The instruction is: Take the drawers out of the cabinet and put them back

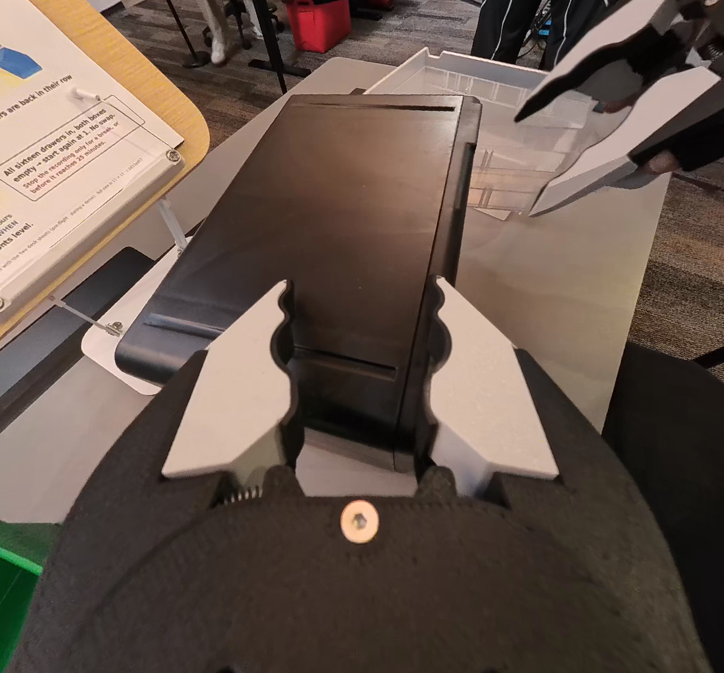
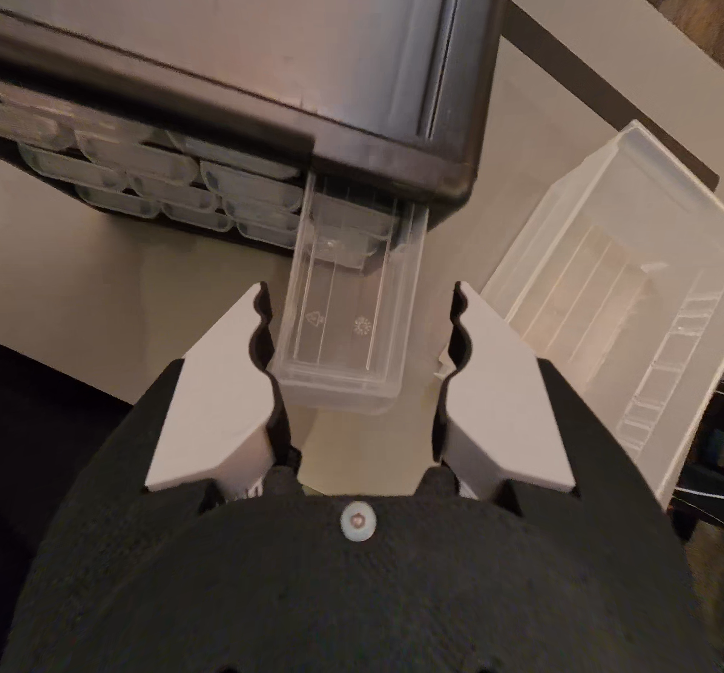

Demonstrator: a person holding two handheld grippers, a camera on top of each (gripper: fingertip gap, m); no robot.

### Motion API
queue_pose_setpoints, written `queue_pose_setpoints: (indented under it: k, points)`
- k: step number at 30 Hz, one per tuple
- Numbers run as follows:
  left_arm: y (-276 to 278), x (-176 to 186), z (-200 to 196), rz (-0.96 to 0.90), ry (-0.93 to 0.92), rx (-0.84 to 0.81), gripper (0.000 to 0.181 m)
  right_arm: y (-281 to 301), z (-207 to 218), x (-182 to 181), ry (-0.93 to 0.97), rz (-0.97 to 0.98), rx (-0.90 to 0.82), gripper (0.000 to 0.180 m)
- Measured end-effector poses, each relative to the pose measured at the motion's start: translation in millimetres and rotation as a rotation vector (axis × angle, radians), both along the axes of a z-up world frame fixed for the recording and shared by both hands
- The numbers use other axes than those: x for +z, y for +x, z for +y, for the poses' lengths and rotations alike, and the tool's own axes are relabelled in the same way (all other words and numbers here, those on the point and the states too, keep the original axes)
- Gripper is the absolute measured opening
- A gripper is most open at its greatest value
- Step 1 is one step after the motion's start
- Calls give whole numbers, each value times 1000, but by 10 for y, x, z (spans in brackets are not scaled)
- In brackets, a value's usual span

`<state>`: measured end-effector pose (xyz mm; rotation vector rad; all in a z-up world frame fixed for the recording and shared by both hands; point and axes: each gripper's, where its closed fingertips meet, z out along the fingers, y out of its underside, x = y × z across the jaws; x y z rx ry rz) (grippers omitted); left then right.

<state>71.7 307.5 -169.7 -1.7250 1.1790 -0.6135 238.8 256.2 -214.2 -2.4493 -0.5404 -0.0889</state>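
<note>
While drawer [image 2: 344,309] juts from cabinet [image 2: 274,66] — right gripper [image 2: 358,294] jaws apart

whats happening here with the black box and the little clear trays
A person is working a black drawer cabinet with two handheld tools. The right tool, open, is lined up on a clear drawer that sticks partway out of the cabinet's top right slot; it is not gripped. The left tool, also open, hovers over the cabinet top, holding nothing. A clear plastic bin waits on the white table to the right. The other drawers look pushed in.
</note>
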Motion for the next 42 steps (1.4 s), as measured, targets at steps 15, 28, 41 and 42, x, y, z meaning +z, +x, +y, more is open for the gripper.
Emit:
queue_pose_setpoints:
  k: [15,28,41,42]
  points:
    - [1,-2,-4,7,-3,-2,66,62,-135,-226,-134,-59,-36,62]
    - [31,1,-9,14,14,11,64,44,-346,-162,-212,-65,-75,61]
    - [86,10,-74,42,53,-13,53,105,-404,-56,-279,-53,-35,59]
    - [86,7,-84,49,45,-14,50,126,-348,-61,-273,-63,-26,59]
